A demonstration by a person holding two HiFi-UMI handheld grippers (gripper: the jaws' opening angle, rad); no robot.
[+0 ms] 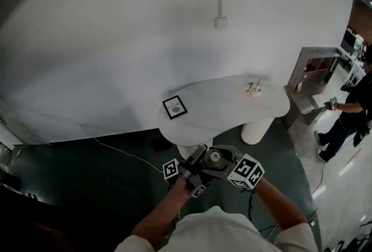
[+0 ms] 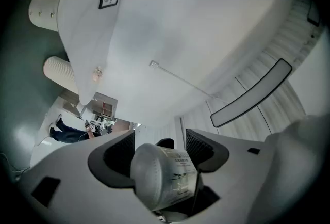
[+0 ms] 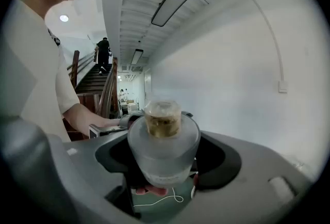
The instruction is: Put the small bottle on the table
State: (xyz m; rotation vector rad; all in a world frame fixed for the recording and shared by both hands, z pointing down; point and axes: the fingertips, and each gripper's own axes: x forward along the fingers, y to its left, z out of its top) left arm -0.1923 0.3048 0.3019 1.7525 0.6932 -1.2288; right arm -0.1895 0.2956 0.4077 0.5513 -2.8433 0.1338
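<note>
The small translucent bottle (image 3: 164, 153) has brownish contents in its neck and sits between the pads of my right gripper (image 3: 164, 138), which is shut on its body, cap end away from the camera. In the left gripper view the same bottle (image 2: 162, 176), printed label showing, lies low between the jaws of my left gripper (image 2: 160, 140), which point steeply up and stand wide on either side of it. In the head view both grippers meet just in front of my chest around the bottle (image 1: 215, 158), left gripper (image 1: 192, 168) beside right gripper (image 1: 229, 165). The white oval table (image 1: 226, 103) stands ahead, beyond them.
A small framed card (image 1: 174, 107) stands at the table's left end and a little ornament (image 1: 253, 89) near its far right. Two white pedestals (image 1: 256, 129) carry the top. A grey shelf unit (image 1: 314, 74) and a person (image 1: 349, 114) stand at right. A white cable (image 1: 125, 152) crosses the dark floor.
</note>
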